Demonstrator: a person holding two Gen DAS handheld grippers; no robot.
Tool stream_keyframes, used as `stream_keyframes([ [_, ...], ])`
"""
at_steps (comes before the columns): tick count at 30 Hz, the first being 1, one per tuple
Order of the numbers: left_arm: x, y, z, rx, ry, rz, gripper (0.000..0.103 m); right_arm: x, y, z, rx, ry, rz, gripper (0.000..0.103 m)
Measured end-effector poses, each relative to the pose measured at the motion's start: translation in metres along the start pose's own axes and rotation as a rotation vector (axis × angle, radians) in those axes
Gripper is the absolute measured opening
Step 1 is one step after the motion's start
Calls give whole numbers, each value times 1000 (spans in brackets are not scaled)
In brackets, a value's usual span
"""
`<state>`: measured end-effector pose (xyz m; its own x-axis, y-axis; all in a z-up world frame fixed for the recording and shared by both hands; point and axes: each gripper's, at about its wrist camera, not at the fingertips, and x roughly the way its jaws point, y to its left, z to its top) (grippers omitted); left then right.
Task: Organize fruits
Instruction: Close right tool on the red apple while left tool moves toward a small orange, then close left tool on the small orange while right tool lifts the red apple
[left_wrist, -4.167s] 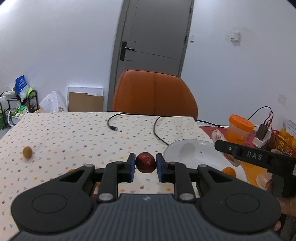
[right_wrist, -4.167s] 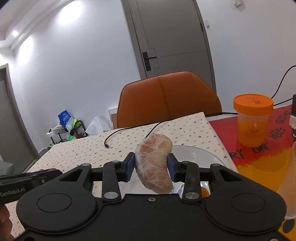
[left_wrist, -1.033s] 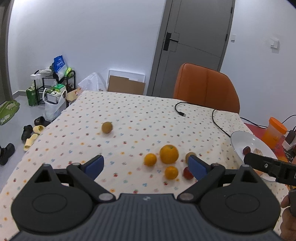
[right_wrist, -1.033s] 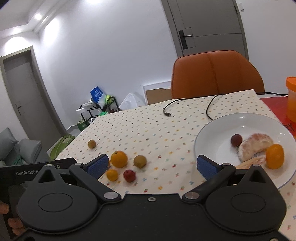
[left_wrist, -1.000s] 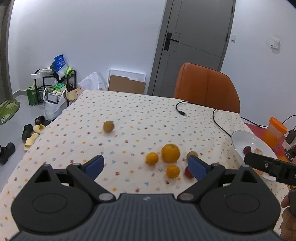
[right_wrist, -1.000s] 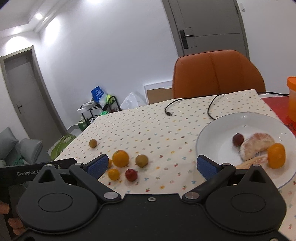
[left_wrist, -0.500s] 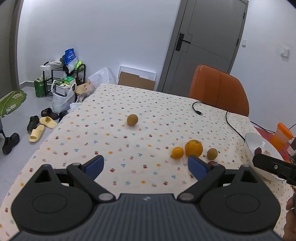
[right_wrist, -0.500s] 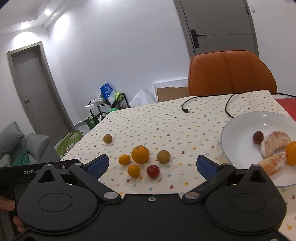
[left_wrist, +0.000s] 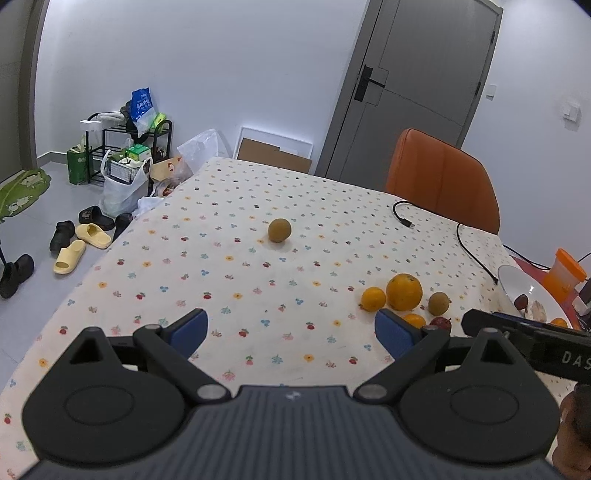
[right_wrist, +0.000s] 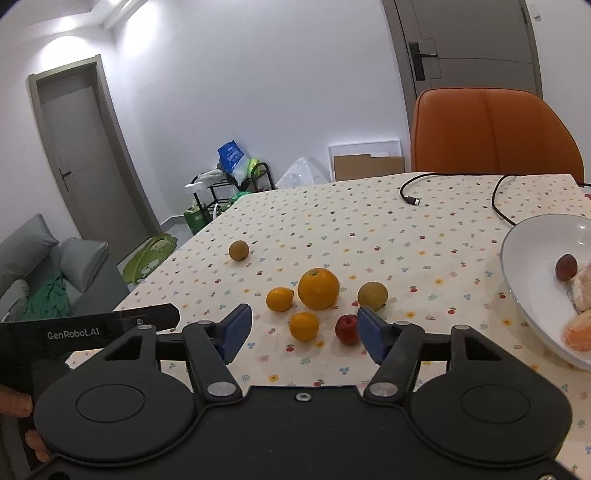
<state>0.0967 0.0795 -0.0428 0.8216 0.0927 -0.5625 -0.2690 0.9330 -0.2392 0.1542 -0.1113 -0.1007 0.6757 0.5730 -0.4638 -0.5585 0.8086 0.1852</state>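
Fruits (right_wrist: 318, 288) lie loose on the tablecloth (left_wrist: 258, 280); left gripper (left_wrist: 291, 332) and right gripper (right_wrist: 304, 332) gape wide, empty.

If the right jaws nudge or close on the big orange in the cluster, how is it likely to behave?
The big orange looks round and sits free on the flat tablecloth, so a nudge would probably roll it. The small red fruit and two small oranges lie close by, so it may knock them. Its rind looks firm, so the open right gripper should hold it without crushing.

A lived-in home: slippers (left_wrist: 82, 243) on the floor, grey sofa (right_wrist: 44, 266), patterned dining tablecloth (left_wrist: 229, 273), orange chair (right_wrist: 491, 133)
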Motion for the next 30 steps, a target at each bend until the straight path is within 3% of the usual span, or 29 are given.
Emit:
stream_keyframes([
  [5,6,-4,-1,8,1,-14,95,7,-6,0,1,18,-13,50],
  [18,23,-19,-4,45,12,-31,92,47,-26,-3,-8,99,-42,38],
  [21,27,-23,-4,51,16,-29,91,53,-30,-6,-14,96,-43,22],
  [30,36,-40,-2,71,24,-43,80,35,-42,-1,26,59,-8,22],
])
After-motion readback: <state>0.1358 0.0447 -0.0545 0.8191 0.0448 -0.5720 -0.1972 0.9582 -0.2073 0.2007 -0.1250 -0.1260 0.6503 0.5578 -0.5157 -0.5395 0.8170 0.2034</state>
